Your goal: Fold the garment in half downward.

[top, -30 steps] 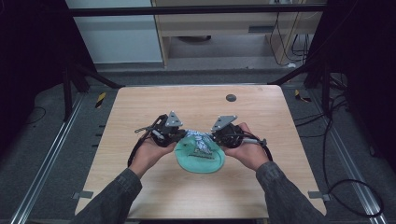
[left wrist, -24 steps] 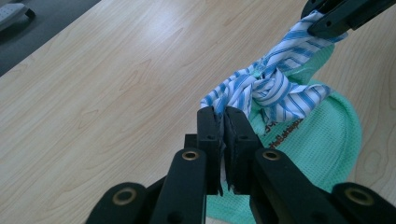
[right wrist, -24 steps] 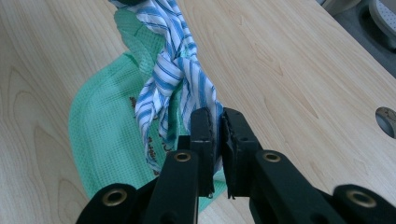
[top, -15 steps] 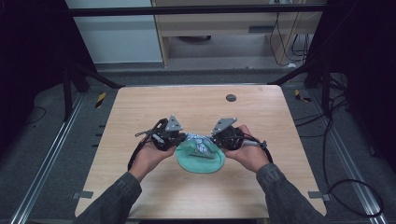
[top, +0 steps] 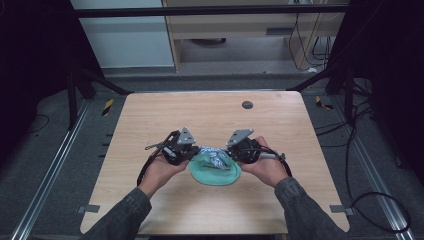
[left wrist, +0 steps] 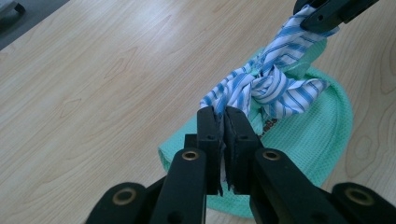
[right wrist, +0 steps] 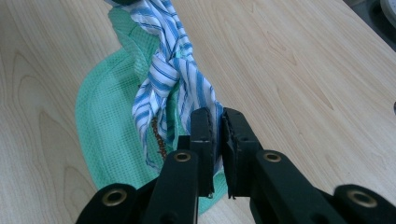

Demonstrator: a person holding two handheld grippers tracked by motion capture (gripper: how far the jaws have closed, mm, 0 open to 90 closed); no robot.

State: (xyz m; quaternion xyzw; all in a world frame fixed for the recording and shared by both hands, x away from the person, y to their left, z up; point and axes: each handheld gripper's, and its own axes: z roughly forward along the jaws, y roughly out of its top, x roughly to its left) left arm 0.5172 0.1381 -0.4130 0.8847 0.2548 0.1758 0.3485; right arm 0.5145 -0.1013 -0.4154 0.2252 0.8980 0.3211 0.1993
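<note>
Nothing's really shifting since a second ago: left gripper (left wrist: pixel 223 122) and right gripper (right wrist: pixel 217 122) are each clamping an end of the striped cloth (left wrist: pixel 271 84), tensioning its knot over the green cloth (top: pixel 215 172) mid-table.

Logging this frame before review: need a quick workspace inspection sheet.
Surface: wooden table, one dark round mark near the far edge.
Job's things: striped cloth, knotted mid-span, stretched between the grippers above a green cloth lying flat.
Clutter: nothing seen.
Grippers: left gripper and right gripper each shut on an end of the striped cloth.
Cables: one trails from each gripper; more cables on the floor at right.
Surroundings: dark frame, grey floor, floor rails.
</note>
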